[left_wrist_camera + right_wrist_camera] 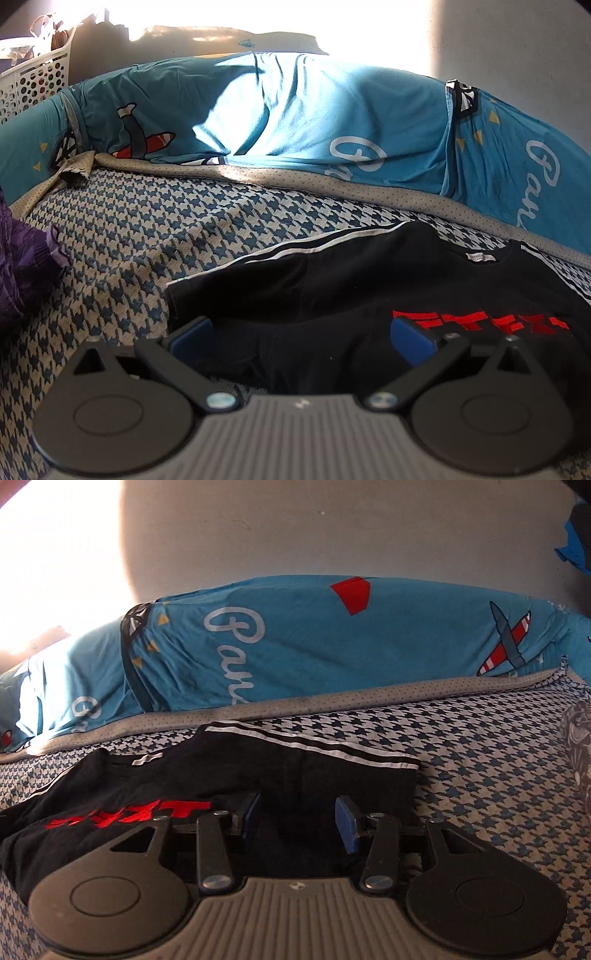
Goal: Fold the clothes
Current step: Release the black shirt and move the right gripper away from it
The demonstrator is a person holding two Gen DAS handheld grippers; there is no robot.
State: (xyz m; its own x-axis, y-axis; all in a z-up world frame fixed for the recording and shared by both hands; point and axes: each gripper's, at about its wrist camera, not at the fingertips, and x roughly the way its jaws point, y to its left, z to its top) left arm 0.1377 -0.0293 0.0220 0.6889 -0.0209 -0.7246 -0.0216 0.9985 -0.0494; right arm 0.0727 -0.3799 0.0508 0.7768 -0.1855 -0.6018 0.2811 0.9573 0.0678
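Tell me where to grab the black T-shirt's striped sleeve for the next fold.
Pinch the black T-shirt at the cuff edge of its striped sleeve, coming in low from the bare houndstooth bedspread beside it. The sleeve lies flat and spread outward, so only its free edge gives a liftable lip.

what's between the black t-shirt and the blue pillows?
Left wrist view: between the black t-shirt and the blue pillows lie only a strip of houndstooth bedcover and its grey dotted border.
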